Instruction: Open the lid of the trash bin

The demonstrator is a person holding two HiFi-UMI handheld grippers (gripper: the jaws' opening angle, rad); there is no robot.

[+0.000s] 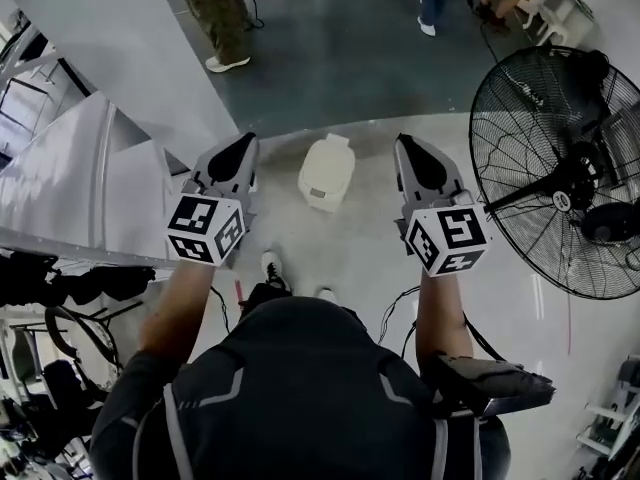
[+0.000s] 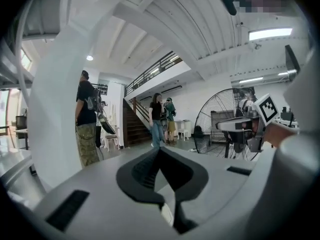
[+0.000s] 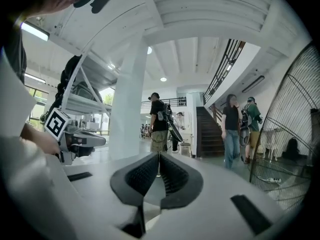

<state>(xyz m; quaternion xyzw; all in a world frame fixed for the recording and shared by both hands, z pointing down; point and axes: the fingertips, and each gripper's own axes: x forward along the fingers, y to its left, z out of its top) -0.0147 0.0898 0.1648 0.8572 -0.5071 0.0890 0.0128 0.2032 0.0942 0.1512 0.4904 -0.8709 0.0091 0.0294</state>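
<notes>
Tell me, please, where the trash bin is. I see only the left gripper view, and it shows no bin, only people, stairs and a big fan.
Observer: In the head view the white trash bin stands on the floor ahead of the person's shoes. In the picture it lies between the left gripper and the right gripper.
Operator: Is it open?
Observer: No, from above it looks closed.
Operator: Does the right gripper hold something?
Observer: No. The right gripper view shows its jaws together with nothing between them.
</notes>
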